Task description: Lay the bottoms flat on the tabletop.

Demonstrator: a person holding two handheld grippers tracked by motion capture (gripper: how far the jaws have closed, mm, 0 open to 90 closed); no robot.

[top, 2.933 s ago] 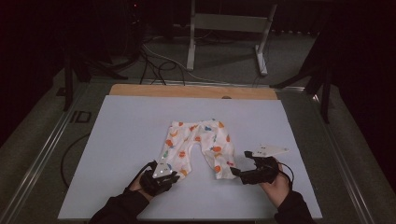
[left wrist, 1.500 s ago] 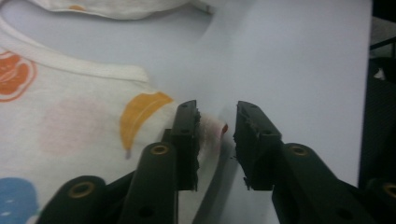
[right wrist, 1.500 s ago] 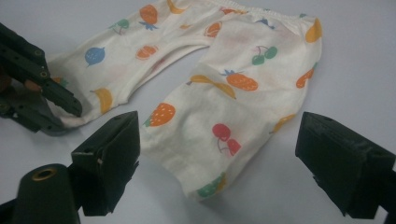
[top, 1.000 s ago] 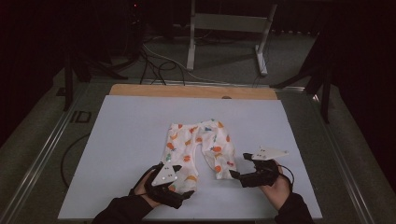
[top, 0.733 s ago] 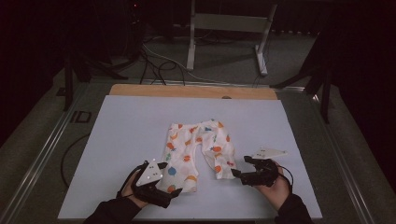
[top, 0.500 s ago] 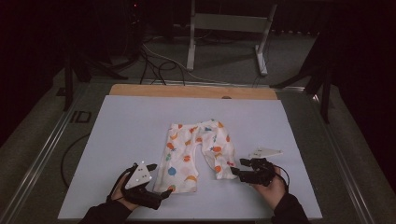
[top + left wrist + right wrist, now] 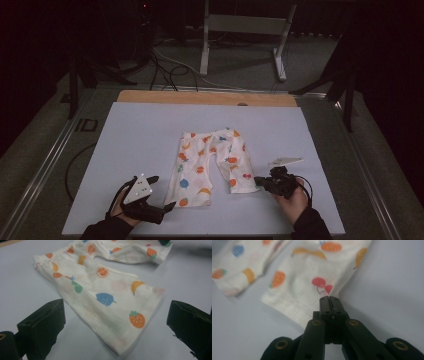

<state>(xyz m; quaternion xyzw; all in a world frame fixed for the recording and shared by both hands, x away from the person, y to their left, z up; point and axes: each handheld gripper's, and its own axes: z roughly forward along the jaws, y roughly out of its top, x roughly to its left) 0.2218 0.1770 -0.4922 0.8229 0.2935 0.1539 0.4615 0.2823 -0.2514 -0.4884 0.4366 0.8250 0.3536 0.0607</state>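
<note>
— White cotton, printed all over with small fruit: we see a pair of child's shorts (image 7: 212, 162) lying flat on the pale grey table mat (image 7: 125, 145), near the middle and a little toward our edge. Waistband toward twelve o'clock, both legs pointing to six.

— Agreed. Where do we put our right gripper (image 7: 259, 181)?

— At about four o'clock from the middle of the shorts, at the hem of the leg on that side. In the right gripper view its jaws meet tightly, and the corner of the hem by the red cherries (image 7: 321, 285) is pinched between them. The jaws have just been closing, with that cloth between them.

— And our left gripper (image 7: 160, 192)?

— At about seven o'clock from the shorts, lying low over the mat, just beside the hem of the other leg. Its jaws stand wide apart. In the left gripper view the two black pads (image 7: 42, 327) frame the leg end, the one with the orange strawberry (image 7: 137, 319) and the blue one above it, but we see bare mat between each pad and the cloth. It holds nothing.

— Is the cloth lifted anywhere?

— We can't tell from above; in the high view it looks flat. The wooden strip (image 7: 205, 97) runs along the mat's far edge at twelve o'clock, well apart from the shorts.
</note>
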